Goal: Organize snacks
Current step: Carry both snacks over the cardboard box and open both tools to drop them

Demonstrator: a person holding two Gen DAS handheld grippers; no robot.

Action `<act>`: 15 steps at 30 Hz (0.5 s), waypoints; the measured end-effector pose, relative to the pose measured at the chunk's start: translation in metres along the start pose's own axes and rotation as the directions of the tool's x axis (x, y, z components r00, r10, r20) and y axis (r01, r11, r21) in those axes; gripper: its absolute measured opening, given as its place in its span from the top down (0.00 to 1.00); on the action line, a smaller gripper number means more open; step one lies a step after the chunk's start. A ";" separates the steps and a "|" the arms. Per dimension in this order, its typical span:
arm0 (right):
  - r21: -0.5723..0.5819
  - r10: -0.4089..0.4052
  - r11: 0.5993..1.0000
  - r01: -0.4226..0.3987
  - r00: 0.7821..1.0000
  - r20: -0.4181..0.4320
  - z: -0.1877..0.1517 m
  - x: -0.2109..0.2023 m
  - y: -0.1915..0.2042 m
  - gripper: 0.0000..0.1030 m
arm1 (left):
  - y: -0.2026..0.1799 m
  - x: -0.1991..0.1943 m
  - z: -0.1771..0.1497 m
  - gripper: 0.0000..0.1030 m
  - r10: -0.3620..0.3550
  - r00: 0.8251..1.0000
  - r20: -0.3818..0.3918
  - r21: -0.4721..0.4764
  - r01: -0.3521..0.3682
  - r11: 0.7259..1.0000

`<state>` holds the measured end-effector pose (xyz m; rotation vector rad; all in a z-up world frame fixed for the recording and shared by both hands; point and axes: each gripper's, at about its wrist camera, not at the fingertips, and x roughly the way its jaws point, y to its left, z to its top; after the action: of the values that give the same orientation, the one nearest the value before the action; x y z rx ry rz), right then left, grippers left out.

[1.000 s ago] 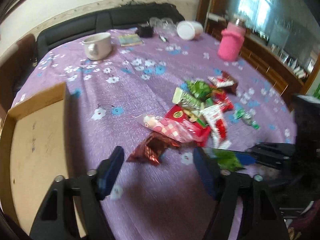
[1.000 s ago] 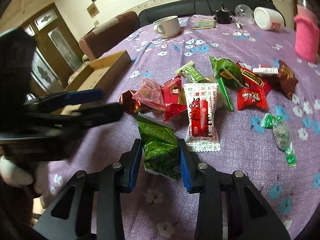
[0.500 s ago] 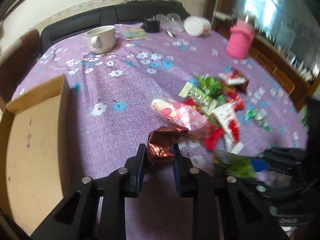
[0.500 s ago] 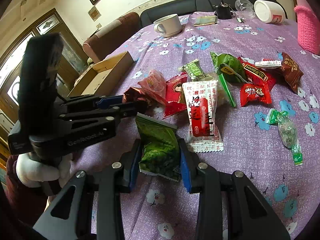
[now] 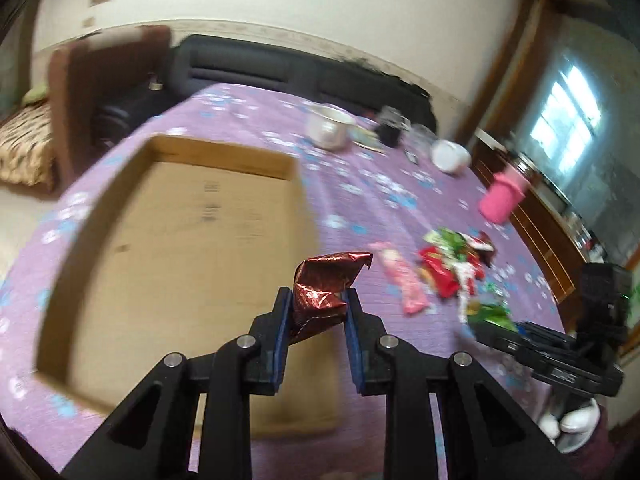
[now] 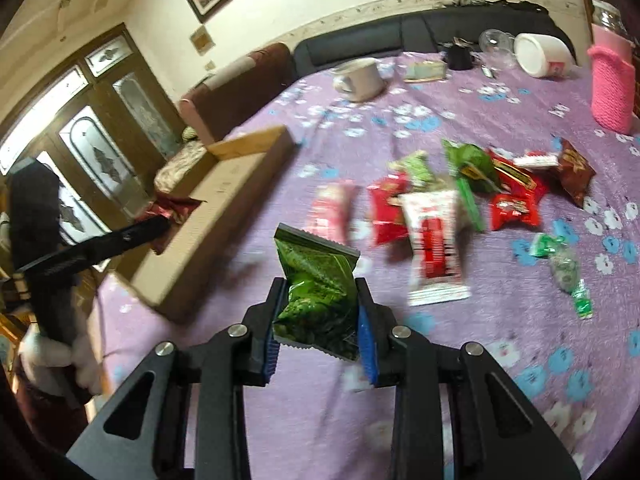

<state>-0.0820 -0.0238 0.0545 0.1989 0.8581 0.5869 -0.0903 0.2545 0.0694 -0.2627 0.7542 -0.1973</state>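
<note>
Left claw (image 5: 316, 306) is clamped tight on a crumpled red foil packet (image 5: 326, 286), held clear of the worktop (image 5: 360, 184) and hanging over the near corner of the open cardboard box (image 5: 180, 240), prob. because that box is where the snacks go; its jaws have just closed on the packet, pads pinching the lower half w/ the twisted top sticking up free. Right claw (image 6: 320, 320) is closed on a green snack bag (image 6: 316, 292), gripped across its middle so both sealed ends poke out, lifted off the purple cloth and apart from the pile. Rest of the snacks (image 6: 460, 196) lie loose mid-worktop, well apart from the box, so more trips look needed. Box looks bare inside in the left view. Mug (image 6: 360, 78) and pink bottle (image 6: 612, 84) sit at the far side, out of the way.
</note>
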 end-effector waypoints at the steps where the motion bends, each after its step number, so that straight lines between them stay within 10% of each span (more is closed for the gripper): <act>1: -0.013 0.008 1.000 -0.008 1.000 -0.007 0.002 0.001 0.008 0.66 | 0.009 -0.003 0.000 0.77 0.018 1.000 0.007 -0.018 -0.018 1.000; 15: -0.185 0.147 0.966 -0.179 0.973 -0.178 0.032 0.089 0.149 0.66 | 0.090 -0.014 -0.007 0.76 0.194 0.981 0.004 -0.159 -0.191 0.969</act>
<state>-0.0725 0.1515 0.0754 0.0381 0.9397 0.8491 -0.0981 0.3420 0.0461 -0.3393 0.7725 0.0491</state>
